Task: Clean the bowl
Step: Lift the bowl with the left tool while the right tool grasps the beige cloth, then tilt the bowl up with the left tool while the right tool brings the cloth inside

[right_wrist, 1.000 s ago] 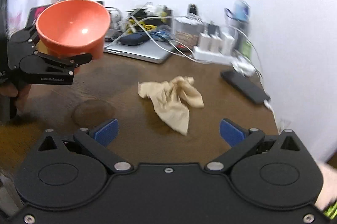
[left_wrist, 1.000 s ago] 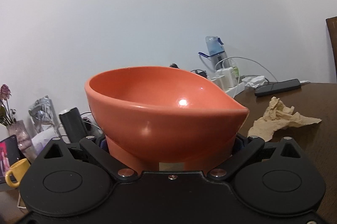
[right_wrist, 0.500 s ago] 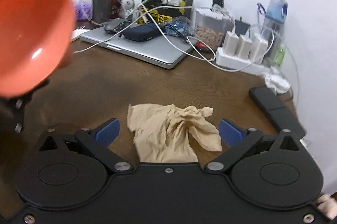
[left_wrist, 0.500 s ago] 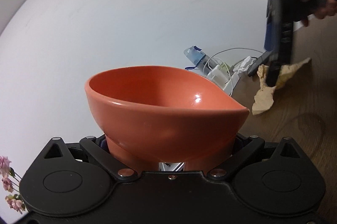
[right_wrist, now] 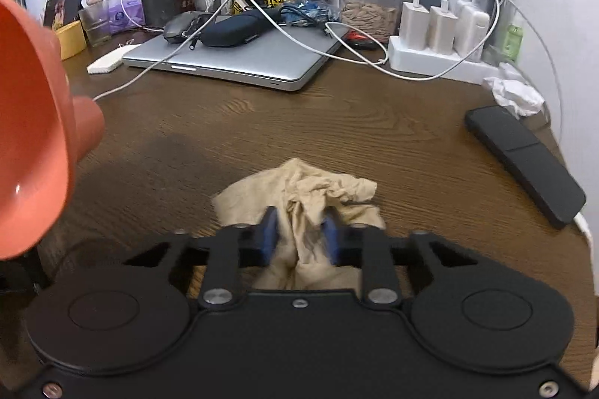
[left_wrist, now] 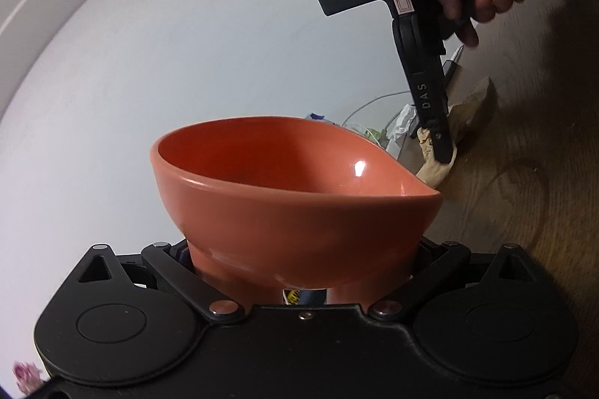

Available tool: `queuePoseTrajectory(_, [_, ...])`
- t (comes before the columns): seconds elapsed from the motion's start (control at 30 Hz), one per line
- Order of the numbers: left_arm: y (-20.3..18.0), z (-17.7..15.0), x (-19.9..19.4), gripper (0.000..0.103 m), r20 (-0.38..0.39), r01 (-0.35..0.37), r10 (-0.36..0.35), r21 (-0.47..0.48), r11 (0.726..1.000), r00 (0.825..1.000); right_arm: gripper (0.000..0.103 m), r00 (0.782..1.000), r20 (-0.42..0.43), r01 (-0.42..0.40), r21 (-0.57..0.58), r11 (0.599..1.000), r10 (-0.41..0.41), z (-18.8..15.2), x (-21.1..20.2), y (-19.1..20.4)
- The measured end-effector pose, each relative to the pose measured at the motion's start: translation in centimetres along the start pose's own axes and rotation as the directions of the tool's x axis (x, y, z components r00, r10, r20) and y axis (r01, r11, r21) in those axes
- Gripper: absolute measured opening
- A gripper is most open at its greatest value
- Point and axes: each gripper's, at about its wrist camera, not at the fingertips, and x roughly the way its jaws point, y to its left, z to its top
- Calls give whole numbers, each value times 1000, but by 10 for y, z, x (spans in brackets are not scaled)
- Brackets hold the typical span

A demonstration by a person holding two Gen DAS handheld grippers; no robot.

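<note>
Your right tool has its blue pads drawn in on either side of a raised fold of the tan cloth; the pads look blurred, so judge them as pinching the fold rather than firmly locked, and you cannot be sure from this view how much cloth sits between them. If you mean to wipe with it, make sure a thick bunch of the fold is caught, not just a thin edge, so a good wad hangs past the tips. Lift straight up off the surface so the loose corners do not drag toward the phone or the charger cables further back.

Your left tool is clamped on the foot of the orange bowl, holding it clear of the surface and tipped so the opening faces toward your right side. In the right wrist view the bowl sits at the far left, just beside the cloth. Its inside looks smooth and glossy, with no dirt that can be made out. Hold that grip steady and keep the opening turned toward the cloth, since a grip on the narrow foot alone could let the bowl twist under wiping pressure
</note>
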Motion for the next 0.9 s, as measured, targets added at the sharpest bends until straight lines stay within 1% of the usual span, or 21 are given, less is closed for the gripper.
queuePoseTrajectory(0.07, [-5, -4, 5, 98, 11, -25, 25, 23, 999, 1000, 10, 1000, 7, 15, -13, 1000, -14, -2, -4, -1])
queuePoseTrajectory(0.1, [-6, -5, 5, 98, 16, -33, 33, 30, 999, 999, 9, 999, 22, 38, -36, 999, -37, -4, -8, 1])
queuePoseTrajectory(0.17, [-9, -6, 6, 98, 25, -49, 48, 45, 998, 999, 8, 990, 79, 121, -118, 986, -113, -9, -19, 11])
queuePoseTrajectory(0.27, [-18, -8, 3, 98, 59, -94, 89, 86, 992, 994, 8, 961, 175, 251, -230, 940, -214, -17, -37, 25])
queuePoseTrajectory(0.33, [-23, -12, 3, 98, 67, -110, 104, 99, 989, 992, 8, 935, 237, 328, -291, 899, -265, -21, -47, 34])
queuePoseTrajectory(0.37, [-25, -13, 2, 98, 71, -119, 112, 107, 987, 991, 8, 921, 270, 364, -333, 870, -282, -26, -51, 39])
queuePoseTrajectory(0.4, [-26, -15, 2, 98, 77, -128, 120, 115, 985, 990, 8, 897, 322, 417, -397, 817, -302, -34, -58, 48])
queuePoseTrajectory(0.43, [-28, -16, 2, 98, 85, -138, 128, 123, 983, 988, 8, 874, 380, 465, -468, 752, -303, -45, -64, 56])
queuePoseTrajectory(0.47, [-29, -17, 1, 98, 94, -147, 135, 131, 980, 986, 8, 851, 443, 505, -545, 669, -282, -60, -71, 66])
queuePoseTrajectory(0.5, [-30, -18, 0, 98, 103, -156, 143, 139, 978, 984, 8, 828, 501, 544, -610, 576, -251, -74, -78, 75])
queuePoseTrajectory(0.53, [-31, -19, -1, 98, 113, -165, 150, 146, 975, 982, 8, 808, 548, 575, -653, 493, -216, -87, -84, 83])
queuePoseTrajectory(0.6, [-33, -20, 2, 98, 118, -176, 158, 155, 972, 980, 8, 777, 614, 617, -698, 364, -138, -108, -92, 94])
queuePoseTrajectory(0.63, [-33, -19, 5, 98, 122, -187, 168, 166, 968, 978, 8, 769, 631, 628, -719, 298, -98, -118, -94, 99])
queuePoseTrajectory(0.67, [-35, -19, 7, 98, 126, -197, 176, 174, 965, 976, 8, 772, 632, 627, -738, 252, -70, -124, -95, 103])
queuePoseTrajectory(0.73, [-40, -18, 10, 98, 132, -211, 189, 187, 959, 973, 8, 785, 619, 611, -773, 172, -7, -136, -96, 110])
queuePoseTrajectory(0.8, [-44, -17, 13, 98, 134, -218, 195, 193, 957, 972, 8, 791, 611, 603, -787, 132, 24, -143, -94, 114])
queuePoseTrajectory(0.87, [-44, -18, 16, 98, 131, -220, 197, 195, 956, 972, 8, 786, 616, 612, -787, 79, 47, -149, -87, 118])
queuePoseTrajectory(0.9, [-45, -18, 17, 98, 131, -220, 197, 195, 956, 972, 8, 784, 618, 614, -786, 64, 60, -151, -85, 120])
